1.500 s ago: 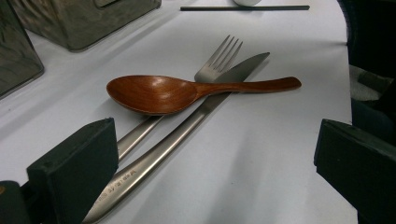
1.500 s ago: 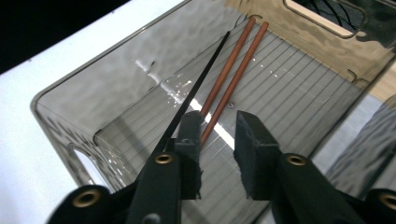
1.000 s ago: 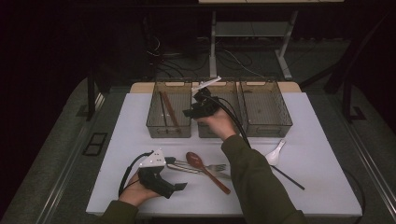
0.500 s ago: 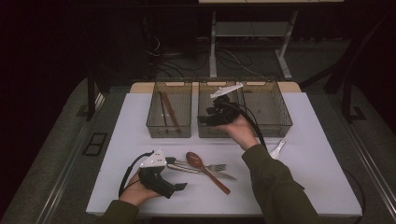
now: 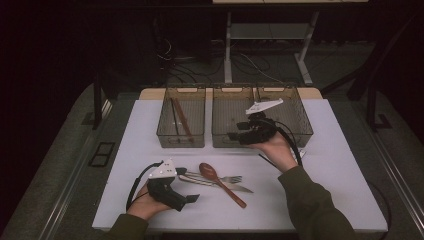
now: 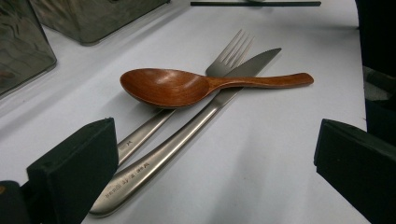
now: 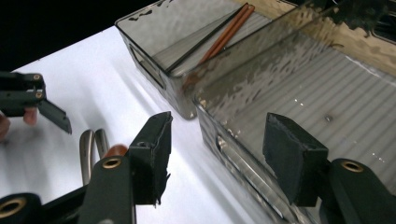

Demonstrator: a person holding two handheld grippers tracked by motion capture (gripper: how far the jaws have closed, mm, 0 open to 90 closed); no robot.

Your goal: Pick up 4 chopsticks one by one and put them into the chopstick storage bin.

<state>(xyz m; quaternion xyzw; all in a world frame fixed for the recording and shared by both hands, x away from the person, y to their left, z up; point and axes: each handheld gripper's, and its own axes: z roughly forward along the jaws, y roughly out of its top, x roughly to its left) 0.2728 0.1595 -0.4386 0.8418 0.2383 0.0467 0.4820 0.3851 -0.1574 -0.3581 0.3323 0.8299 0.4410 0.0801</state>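
Where the high view looks down on the white table (image 5: 325,165), three smoked bins stand in a row at its far edge; the middle bin (image 5: 231,107) serves as landmark. Right gripper (image 5: 235,135) sits at that bin's near right corner, held in a hand; jaw gap hard to judge from here. Left bin (image 5: 182,117) holds brown chopsticks (image 5: 183,121). Near of the middle bin lie a wooden spoon (image 5: 220,182), a fork (image 5: 227,178) and a knife (image 5: 240,187), stacked; the metal handles are partly hidden by the left gripper (image 5: 192,199), which rests on the table, well apart from the bin.

Left gripper view: jaws stand wide, gripping nothing, one on either side of the handle ends. Spoon (image 6: 187,86) lies across knife (image 6: 187,140) and fork (image 6: 224,60). Fork handle (image 6: 140,135) is partly covered by the left jaw.

Right gripper view: jaws wide apart, empty, straddling the middle bin's near wall (image 7: 243,154). Bin floor (image 7: 317,102) is bare, ribbed. Chopsticks (image 7: 224,32) show through the rippled plastic, blurred. Metal handle ends (image 7: 88,149) are cut off behind the jaw.
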